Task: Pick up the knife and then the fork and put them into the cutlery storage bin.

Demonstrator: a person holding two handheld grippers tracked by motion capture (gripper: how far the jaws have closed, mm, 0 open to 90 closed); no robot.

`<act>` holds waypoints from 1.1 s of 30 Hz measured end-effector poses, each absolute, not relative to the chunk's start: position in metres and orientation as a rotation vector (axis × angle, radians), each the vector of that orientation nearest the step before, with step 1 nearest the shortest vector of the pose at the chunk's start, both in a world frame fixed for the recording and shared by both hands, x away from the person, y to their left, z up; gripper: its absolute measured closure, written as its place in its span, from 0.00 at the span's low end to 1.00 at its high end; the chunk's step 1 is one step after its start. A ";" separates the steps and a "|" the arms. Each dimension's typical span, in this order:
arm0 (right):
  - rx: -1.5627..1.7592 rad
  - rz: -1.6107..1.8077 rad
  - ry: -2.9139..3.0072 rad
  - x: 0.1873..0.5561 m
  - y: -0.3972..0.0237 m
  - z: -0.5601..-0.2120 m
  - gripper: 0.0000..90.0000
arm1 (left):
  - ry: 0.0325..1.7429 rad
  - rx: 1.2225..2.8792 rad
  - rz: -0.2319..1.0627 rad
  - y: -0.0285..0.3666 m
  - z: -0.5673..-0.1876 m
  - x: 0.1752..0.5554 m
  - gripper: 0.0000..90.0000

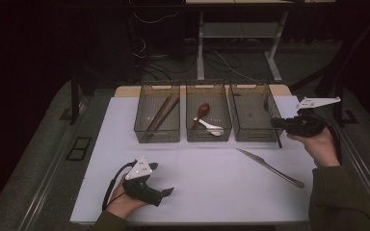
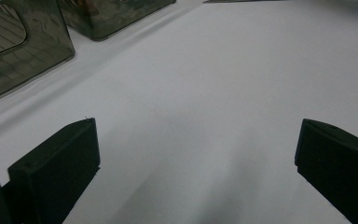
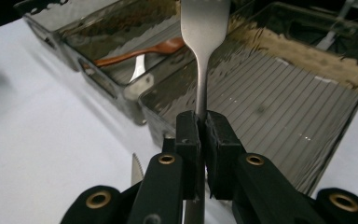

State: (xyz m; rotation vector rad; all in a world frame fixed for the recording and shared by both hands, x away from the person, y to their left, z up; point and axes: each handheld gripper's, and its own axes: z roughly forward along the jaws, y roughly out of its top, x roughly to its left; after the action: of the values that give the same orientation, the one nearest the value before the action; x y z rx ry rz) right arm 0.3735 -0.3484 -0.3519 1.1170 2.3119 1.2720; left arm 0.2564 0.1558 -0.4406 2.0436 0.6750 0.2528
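1. No readable brand, label or writing on any item.
2. Right hand-held gripper (image 3: 199,135) pinching a metal fork (image 3: 200,56) by the handle, over the near edge of the right bin (image 1: 253,115) on the white desk (image 1: 197,183).
3. Fork's long axis in line with the jaws, head pointing away, above the bin.
4. Left hand-held gripper (image 2: 196,154) spread wide over bare desk, holding nothing.
5. Knife (image 1: 269,167) flat on the desk, near the right bin.

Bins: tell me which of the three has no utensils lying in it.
The right-hand bin, beside the right hand-held gripper that grips a fork. The left bin holds chopsticks, and the middle bin holds two spoons.
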 end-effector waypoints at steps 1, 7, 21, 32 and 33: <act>1.115 1.271 2.302 0.375 -0.349 -0.350 0.93 | 0.676 2.043 0.254 0.156 -0.441 0.256 0.00; 1.114 1.304 2.251 0.384 -0.347 -0.342 0.93 | 0.676 2.038 0.259 0.156 -0.440 0.256 0.00; 1.133 1.312 2.123 0.400 -0.347 -0.336 0.93 | 0.674 2.032 0.260 0.156 -0.440 0.256 0.00; 1.163 1.278 2.065 0.411 -0.351 -0.348 0.93 | 0.676 2.036 0.255 0.156 -0.441 0.257 0.00; 1.169 1.272 2.066 0.412 -0.351 -0.350 0.93 | 0.675 2.036 0.255 0.156 -0.441 0.257 0.00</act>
State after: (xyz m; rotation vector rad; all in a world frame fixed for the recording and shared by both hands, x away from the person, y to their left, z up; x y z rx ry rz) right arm 0.4120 -0.3509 -0.3501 1.1685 2.0660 1.2717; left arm 0.2565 0.1561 -0.4408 2.0363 0.6754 0.2545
